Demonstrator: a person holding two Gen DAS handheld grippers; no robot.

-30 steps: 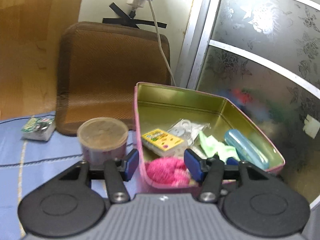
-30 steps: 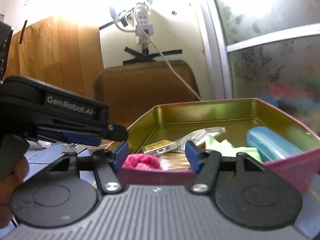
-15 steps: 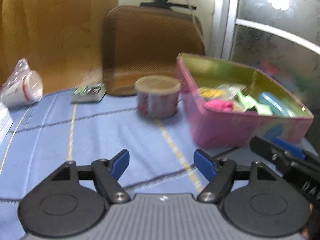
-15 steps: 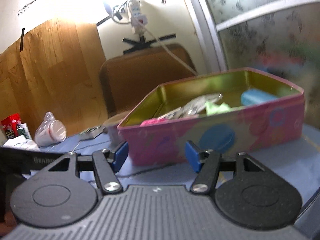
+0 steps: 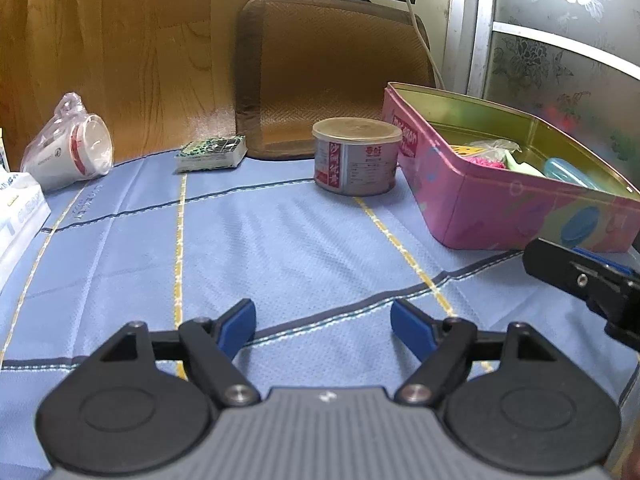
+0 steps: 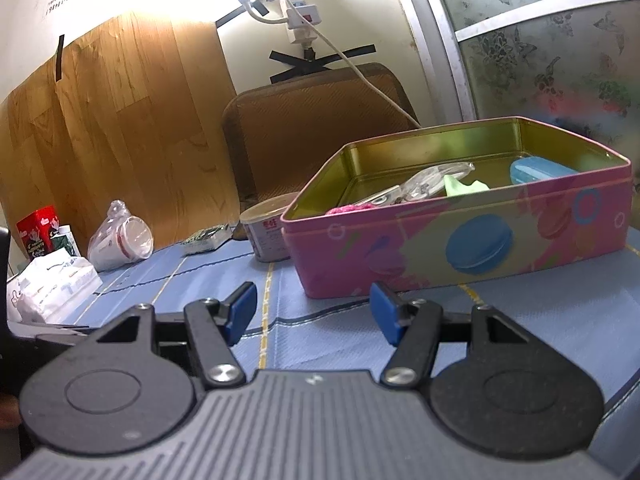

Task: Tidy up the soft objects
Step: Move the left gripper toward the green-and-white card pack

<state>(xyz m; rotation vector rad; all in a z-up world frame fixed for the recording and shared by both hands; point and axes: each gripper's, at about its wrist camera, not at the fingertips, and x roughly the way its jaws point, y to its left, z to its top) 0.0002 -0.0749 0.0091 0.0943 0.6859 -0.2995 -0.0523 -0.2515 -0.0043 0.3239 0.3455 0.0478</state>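
A pink tin box [image 5: 500, 216] [image 6: 460, 248] stands on the blue cloth at the right. Inside it lie a pink fluffy thing [image 5: 486, 161] [image 6: 350, 209], a green cloth [image 5: 520, 166] [image 6: 464, 186], a blue case [image 5: 568, 170] [image 6: 536, 170] and a clear plastic bag [image 6: 428, 180]. My left gripper [image 5: 323, 322] hovers over bare cloth, well back from the box; its jaws are opening with nothing between them. My right gripper [image 6: 313, 308] stands open and empty in front of the box's near wall, and shows as a black part [image 5: 580, 280] at the right edge of the left wrist view.
A round tin can [image 5: 356, 156] [image 6: 266, 236] stands left of the box. A small patterned packet [image 5: 212, 154], a bagged paper cup [image 5: 72, 152] [image 6: 120, 244] and white packs [image 6: 56, 284] lie to the left. A brown cushion [image 5: 332, 68] leans on the wall behind.
Both grippers drew back from over the box to the cloth in front of it. The left gripper let go of the pink fluffy thing, which stayed in the box, and its jaws widened.
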